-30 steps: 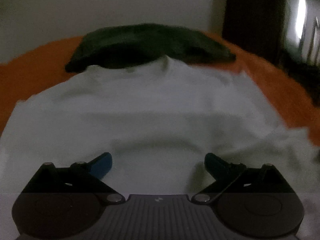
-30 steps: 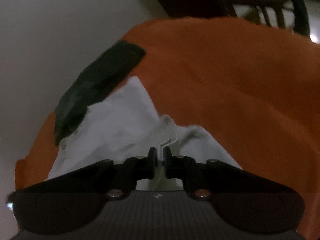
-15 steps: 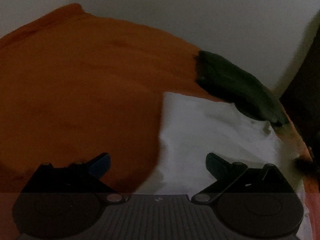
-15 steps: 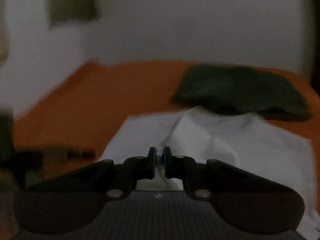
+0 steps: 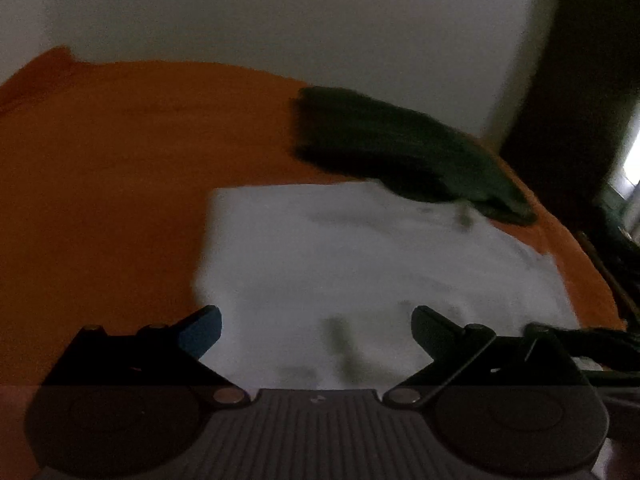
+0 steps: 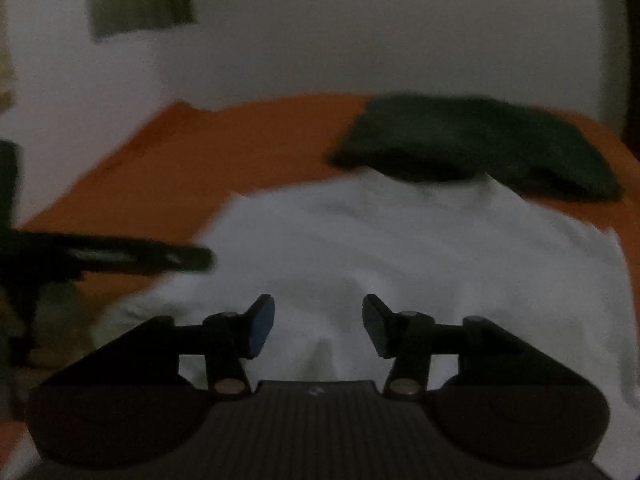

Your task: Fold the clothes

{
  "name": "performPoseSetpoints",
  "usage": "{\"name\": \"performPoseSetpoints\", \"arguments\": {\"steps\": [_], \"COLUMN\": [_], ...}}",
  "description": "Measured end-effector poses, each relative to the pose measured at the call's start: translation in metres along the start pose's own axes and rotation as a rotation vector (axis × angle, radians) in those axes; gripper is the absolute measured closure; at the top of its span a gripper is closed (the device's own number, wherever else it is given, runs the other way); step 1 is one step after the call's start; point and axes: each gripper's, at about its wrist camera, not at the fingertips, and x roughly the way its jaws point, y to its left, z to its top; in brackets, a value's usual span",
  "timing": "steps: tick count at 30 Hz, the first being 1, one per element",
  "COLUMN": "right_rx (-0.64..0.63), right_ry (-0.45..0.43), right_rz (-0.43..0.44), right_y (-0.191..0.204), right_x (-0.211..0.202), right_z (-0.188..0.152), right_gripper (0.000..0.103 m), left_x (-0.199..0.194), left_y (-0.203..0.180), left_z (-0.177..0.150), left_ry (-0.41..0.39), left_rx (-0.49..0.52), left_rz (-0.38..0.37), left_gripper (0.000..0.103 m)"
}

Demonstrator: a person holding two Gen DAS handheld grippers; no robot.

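Left wrist view: your left tool [image 5: 316, 330] was spread wide with nothing between the fingers, hovering over the near part of the white garment [image 5: 360, 264]. That shirt lay flat on the orange bed [image 5: 100, 200], its left edge folded into a clean straight line, so I'd guess you let go to reposition for the next fold. A dark green folded item [image 5: 400, 148] sat at the shirt's far edge, near the wall. Loads of bare bed to the left for swinging.

Right wrist view: your right tool [image 6: 318, 326] was opening, pads off the cloth, with a bunched ridge of the white garment [image 6: 400, 248] just beyond them, probably freshly dropped. The dark green item [image 6: 480, 144] overlapped the far edge. Your left tool [image 6: 120, 256] poked in from the left, so less room that side.
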Motion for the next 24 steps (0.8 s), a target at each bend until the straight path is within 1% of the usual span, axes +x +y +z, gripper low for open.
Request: {"name": "performPoseSetpoints", "arguments": {"steps": [1,2,3,4,5,6,7,8,9,10,11,12,13,15,16,18,19,20,21,22,24], "right_rx": [0.007,0.006,0.012,0.029,0.047,0.059,0.085,0.110,0.136,0.133,0.131,0.104,0.083,0.056,0.057,0.049,0.053,0.058,0.052,0.046,0.056], "right_ry": [0.037,0.081,0.102,0.080,0.059,0.053,0.059,0.058,0.057,0.032,0.007,-0.006,0.010,0.048,0.066,0.171,0.174,0.177,0.177,0.177,0.179], "right_rz": [-0.030,-0.058,-0.080,-0.072,-0.064,-0.057,-0.047,-0.046,-0.044,-0.038,-0.032,-0.038,-0.061,-0.099,-0.104,-0.131,-0.135,-0.138,-0.140,-0.143,-0.149], "right_y": [-0.012,-0.021,-0.029,-0.037,-0.045,-0.048,-0.053,-0.054,-0.056,-0.053,-0.050,-0.046,-0.043,-0.042,-0.045,-0.048,-0.053,-0.057,-0.056,-0.056,-0.056], "right_x": [0.010,0.018,0.023,0.022,0.021,0.020,0.014,0.010,0.006,0.004,0.001,0.003,0.014,0.038,0.050,0.082,0.089,0.096,0.099,0.101,0.090], "right_z": [-0.006,-0.015,-0.024,-0.032,-0.040,-0.042,-0.041,-0.035,-0.030,-0.021,-0.013,0.000,0.010,0.029,0.034,0.039,0.037,0.036,0.036,0.036,0.033], "right_gripper": [0.071,0.081,0.082,0.082,0.082,0.083,0.082,0.081,0.079,0.077,0.071,0.069,0.067,0.067,0.068,0.077,0.081,0.081,0.081,0.081,0.081], "left_x": [0.007,0.015,0.028,0.046,0.063,0.074,0.066,0.059,0.050,0.039,0.029,0.021,0.019,0.027,0.036,0.056,0.064,0.062,0.058,0.055,0.048], "left_y": [-0.012,-0.023,-0.035,-0.043,-0.045,-0.047,-0.047,-0.048,-0.048,-0.051,-0.055,-0.059,-0.063,-0.065,-0.065,-0.063,-0.061,-0.057,-0.057,-0.057,-0.058], "left_z": [-0.001,-0.005,-0.012,-0.019,-0.028,-0.035,-0.034,-0.032,-0.030,-0.026,-0.021,-0.016,-0.014,-0.018,-0.025,-0.045,-0.055,-0.063,-0.065,-0.062,-0.057], "left_ry": [-0.010,-0.017,-0.004,0.048,0.101,0.141,0.118,0.096,0.069,0.026,-0.015,-0.050,-0.055,-0.024,0.009,0.083,0.107,0.079,0.068,0.079,0.097], "left_rx": [0.030,0.062,0.100,0.141,0.175,0.202,0.195,0.189,0.184,0.186,0.199,0.212,0.221,0.207,0.208,0.230,0.238,0.232,0.236,0.231,0.220], "left_rz": [-0.023,-0.038,-0.032,0.008,0.068,0.115,0.109,0.104,0.094,0.069,0.041,0.016,0.005,-0.004,0.003,0.050,0.069,0.066,0.068,0.072,0.078], "left_gripper": [0.000,0.000,0.000,0.000,0.001,0.000,0.000,0.004,0.005,0.003,0.001,0.001,0.001,0.001,0.001,0.001,0.000,0.000,0.000,0.000,0.001]}}
